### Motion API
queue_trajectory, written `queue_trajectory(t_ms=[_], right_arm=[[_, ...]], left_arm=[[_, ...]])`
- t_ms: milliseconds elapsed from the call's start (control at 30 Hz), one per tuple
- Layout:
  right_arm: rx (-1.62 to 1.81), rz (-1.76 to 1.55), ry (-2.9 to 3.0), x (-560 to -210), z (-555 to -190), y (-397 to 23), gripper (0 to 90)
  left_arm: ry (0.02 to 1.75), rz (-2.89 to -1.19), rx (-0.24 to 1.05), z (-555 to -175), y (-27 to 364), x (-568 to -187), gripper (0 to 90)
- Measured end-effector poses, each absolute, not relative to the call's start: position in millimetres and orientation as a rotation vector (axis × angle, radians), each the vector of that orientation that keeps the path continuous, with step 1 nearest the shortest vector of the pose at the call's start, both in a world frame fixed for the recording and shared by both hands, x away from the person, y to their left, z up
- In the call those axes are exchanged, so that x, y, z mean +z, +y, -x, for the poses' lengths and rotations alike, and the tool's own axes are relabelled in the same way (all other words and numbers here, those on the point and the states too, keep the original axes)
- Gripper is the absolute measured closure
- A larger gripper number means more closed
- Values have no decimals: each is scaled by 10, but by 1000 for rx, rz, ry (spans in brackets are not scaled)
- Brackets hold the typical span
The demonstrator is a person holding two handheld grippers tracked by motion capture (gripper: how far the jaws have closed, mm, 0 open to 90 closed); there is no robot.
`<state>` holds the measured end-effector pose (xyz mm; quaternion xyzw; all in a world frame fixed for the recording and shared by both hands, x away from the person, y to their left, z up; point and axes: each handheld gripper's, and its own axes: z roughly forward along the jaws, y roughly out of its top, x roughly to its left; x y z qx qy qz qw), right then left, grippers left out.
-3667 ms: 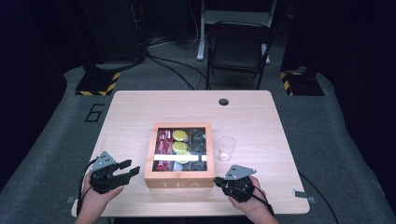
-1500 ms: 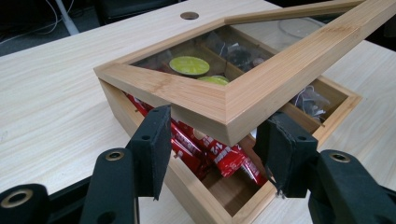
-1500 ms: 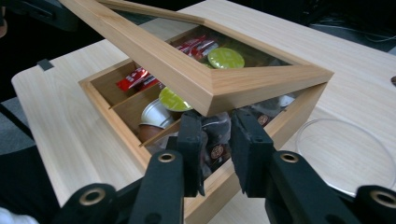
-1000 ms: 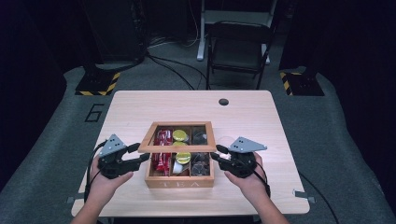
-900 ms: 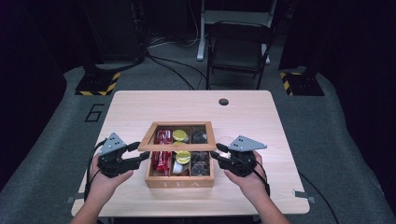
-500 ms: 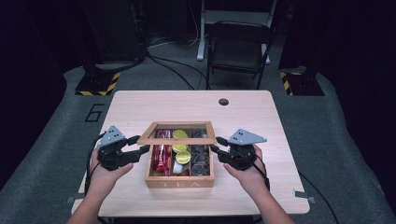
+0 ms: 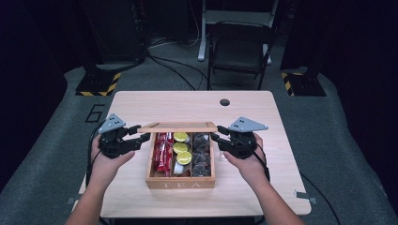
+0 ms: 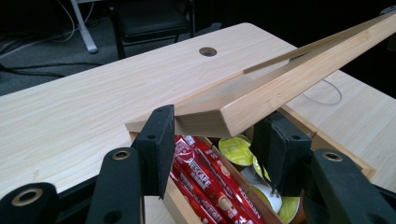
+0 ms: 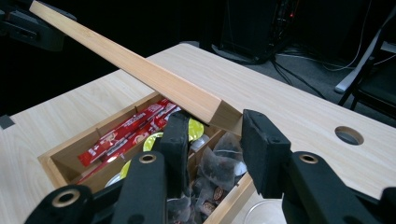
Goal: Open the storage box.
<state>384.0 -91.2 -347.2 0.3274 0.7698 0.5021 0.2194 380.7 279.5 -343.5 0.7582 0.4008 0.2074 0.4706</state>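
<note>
- The light wooden table [image 7: 141, 101] has a round hole [image 7: 225, 102] near its far edge and stands on grey floor [image 7: 61, 122] in a dark room.
- A black chair [image 7: 239, 51] and cables [image 7: 173, 65] lie beyond it.
- The wooden lid [image 7: 178, 127] hangs raised over the open tea box [image 7: 180, 183].
- The left gripper [image 7: 136, 138] has just been closing and clamps the lid's left corner.
- The right gripper [image 7: 217, 137] clamps its right corner.

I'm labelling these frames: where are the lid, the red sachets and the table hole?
lid [image 7: 178, 127], high view, middle of its front edge
red sachets [image 9: 122, 131], right gripper view, middle of the bundle
table hole [image 8: 207, 51], left gripper view, its centre
</note>
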Motion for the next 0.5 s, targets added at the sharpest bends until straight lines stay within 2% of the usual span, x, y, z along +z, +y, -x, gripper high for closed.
queue_trajectory(t_ms=[133, 500], right_arm=[[1397, -919, 2123, -3446, -3877, -910, 621], [1389, -923, 2121, -3465, -3864, -880, 586]], left_arm=[[982, -1865, 542, -3843, 2767, -3418, 493], [979, -1820, 525, -3803, 2792, -3498, 490]])
